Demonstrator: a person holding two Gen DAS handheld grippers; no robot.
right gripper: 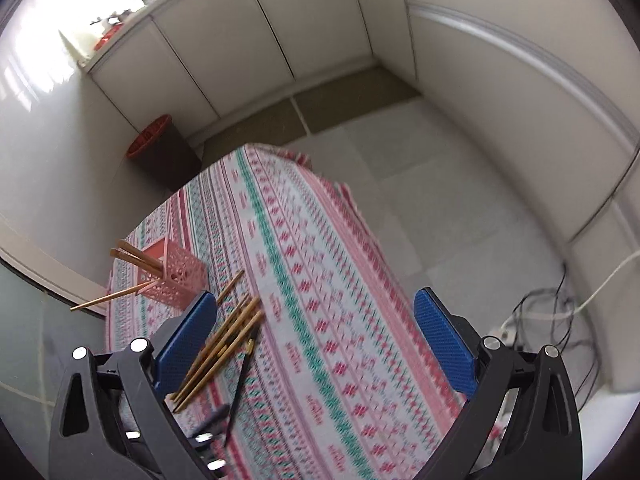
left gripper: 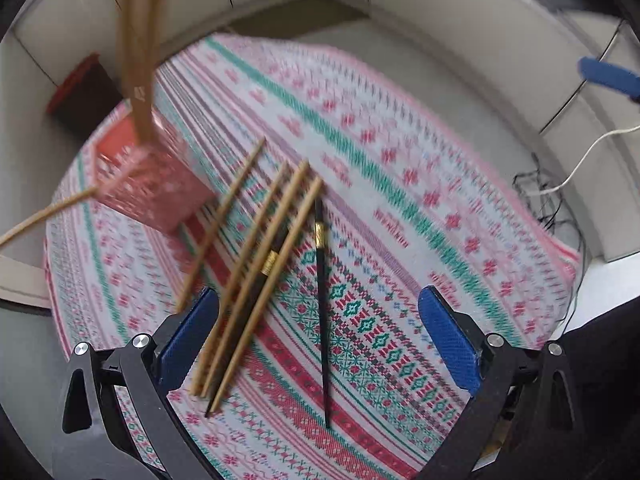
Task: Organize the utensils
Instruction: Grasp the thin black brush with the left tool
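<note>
Several wooden chopsticks [left gripper: 256, 264] and two black chopsticks with gold bands [left gripper: 322, 300] lie loose on the patterned tablecloth [left gripper: 400, 200]. A pink mesh holder [left gripper: 148, 184] stands at the left with a few wooden chopsticks upright in it; one more chopstick [left gripper: 44, 216] pokes out to its left. My left gripper [left gripper: 320, 320] is open, low over the loose pile. My right gripper [right gripper: 316, 332] is open and empty, higher up; the pile [right gripper: 220, 352] and holder [right gripper: 176, 276] lie at its lower left. A blue finger [left gripper: 608, 76] of the right gripper shows in the left wrist view.
The table is small and round, its edges close on all sides. A dark bin with a red rim [right gripper: 160, 148] stands on the floor beyond the table. Cables [right gripper: 560, 312] lie on the floor at the right. White cabinets [right gripper: 260, 40] line the walls.
</note>
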